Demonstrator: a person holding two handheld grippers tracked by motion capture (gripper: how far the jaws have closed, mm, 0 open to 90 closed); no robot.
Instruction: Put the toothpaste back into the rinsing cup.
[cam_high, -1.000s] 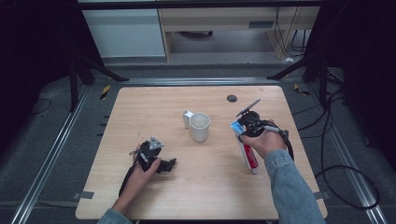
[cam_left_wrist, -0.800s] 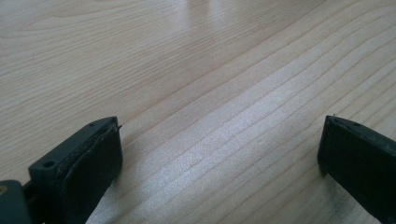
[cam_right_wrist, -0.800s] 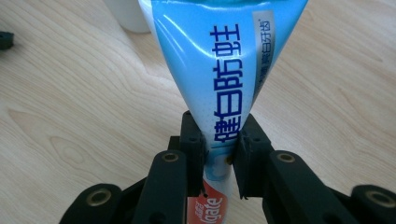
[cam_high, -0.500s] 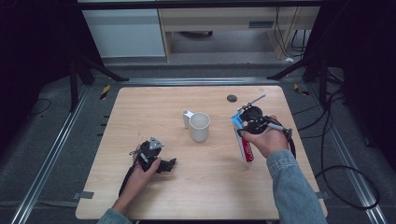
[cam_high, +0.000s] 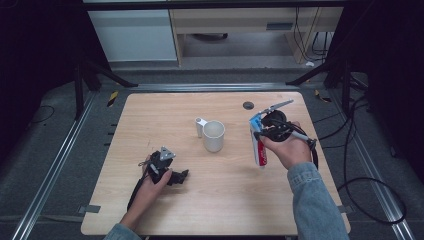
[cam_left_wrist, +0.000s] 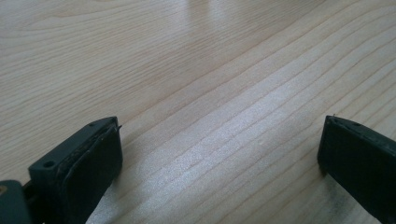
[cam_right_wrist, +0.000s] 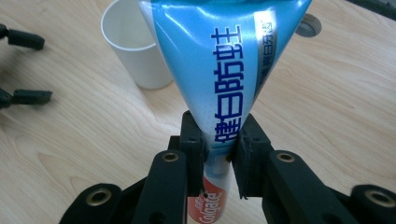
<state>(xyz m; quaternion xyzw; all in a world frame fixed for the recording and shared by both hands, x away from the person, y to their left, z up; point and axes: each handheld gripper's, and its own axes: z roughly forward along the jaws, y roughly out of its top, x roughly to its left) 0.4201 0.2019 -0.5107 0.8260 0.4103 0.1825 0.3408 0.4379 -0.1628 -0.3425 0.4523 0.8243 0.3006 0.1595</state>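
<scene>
A toothpaste tube (cam_high: 258, 142), blue and white fading to red near its cap, printed with blue Chinese characters and a Colgate logo; clamped at its narrow middle, it hangs near upright above the wooden worktop (cam_high: 200, 210), flat crimped end uppermost, right of a white cup (cam_high: 213, 136).

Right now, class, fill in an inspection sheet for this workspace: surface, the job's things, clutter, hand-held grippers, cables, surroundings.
Surface: light wooden table, bare grain, with a dark round grommet near its far edge.
Job's things: Colgate toothpaste tube held above the table; white cup upright, mid-table, with a small white piece beside it.
Clutter: nothing seen.
Grippers: right hand-held gripper shut on the tube; left hand-held gripper open, nothing between its jaws, low over the table.
Cables: black cable trails off the table's right side.
Surroundings: dark floor, metal rails, cabinets beyond.
</scene>
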